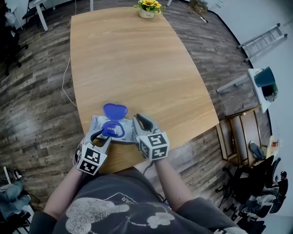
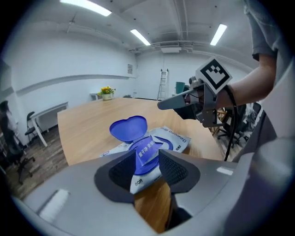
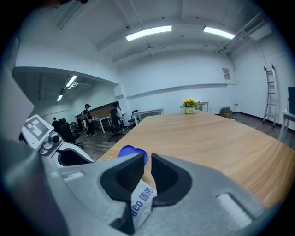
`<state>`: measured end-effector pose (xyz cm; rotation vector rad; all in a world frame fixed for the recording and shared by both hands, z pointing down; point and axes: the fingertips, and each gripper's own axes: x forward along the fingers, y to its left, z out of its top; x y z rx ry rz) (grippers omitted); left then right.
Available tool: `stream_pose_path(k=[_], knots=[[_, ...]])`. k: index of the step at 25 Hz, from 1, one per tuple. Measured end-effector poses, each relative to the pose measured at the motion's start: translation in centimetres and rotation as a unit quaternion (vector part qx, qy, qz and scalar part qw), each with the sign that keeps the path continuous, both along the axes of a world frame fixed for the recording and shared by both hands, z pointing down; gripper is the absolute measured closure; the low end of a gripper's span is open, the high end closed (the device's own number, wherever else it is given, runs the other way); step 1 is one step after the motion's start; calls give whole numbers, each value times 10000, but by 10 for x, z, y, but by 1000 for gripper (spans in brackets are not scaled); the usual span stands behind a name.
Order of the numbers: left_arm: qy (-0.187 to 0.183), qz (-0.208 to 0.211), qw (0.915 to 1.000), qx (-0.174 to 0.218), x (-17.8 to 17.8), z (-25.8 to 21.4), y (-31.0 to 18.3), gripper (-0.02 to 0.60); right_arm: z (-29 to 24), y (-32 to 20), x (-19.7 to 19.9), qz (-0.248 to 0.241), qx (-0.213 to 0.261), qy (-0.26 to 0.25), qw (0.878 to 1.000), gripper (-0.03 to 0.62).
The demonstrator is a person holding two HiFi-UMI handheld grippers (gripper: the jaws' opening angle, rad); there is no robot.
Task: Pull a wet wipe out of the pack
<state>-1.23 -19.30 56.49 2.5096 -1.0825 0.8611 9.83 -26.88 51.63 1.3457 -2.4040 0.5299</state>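
Pale wood covers the long table [image 1: 132, 64], and the wet wipe pack [image 1: 114, 130] lies near its close edge, in the lower left of the head view. The pack's blue lid [image 1: 115, 111] stands flipped open, on the side away from the person.

The left gripper [image 1: 101, 135] sits at the pack's left end. In the left gripper view its jaws stand well apart, with the near end of the pack [image 2: 146, 162] between them and the raised lid [image 2: 129, 128] just beyond. I cannot tell whether the pads touch the pack at all.

The right gripper [image 1: 141, 119] comes in at the pack's right end. In the right gripper view [image 3: 146, 173] its jaws are drawn narrow, and a white printed edge of the pack [image 3: 142, 198] is pinched between them low down. The blue lid [image 3: 133, 153] shows just behind the tips.

A pot of yellow flowers [image 1: 147, 8] stands at the table's far end, at the top of the head view, well apart from the pack.
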Motion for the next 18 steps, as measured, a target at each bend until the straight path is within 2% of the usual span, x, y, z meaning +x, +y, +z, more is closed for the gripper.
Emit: stream_pose_path(k=[4, 8, 18], knots=[[-438, 277, 9983, 256, 19, 3, -2, 335, 4, 13, 7, 136, -68, -33, 9999, 554], [-478, 2, 9988, 76, 27, 14, -7, 324, 11, 27, 10, 165, -191, -31, 9997, 554], [-205, -468, 9982, 322, 20, 1, -18, 422, 19, 49, 0, -52, -351, 21, 9994, 554]])
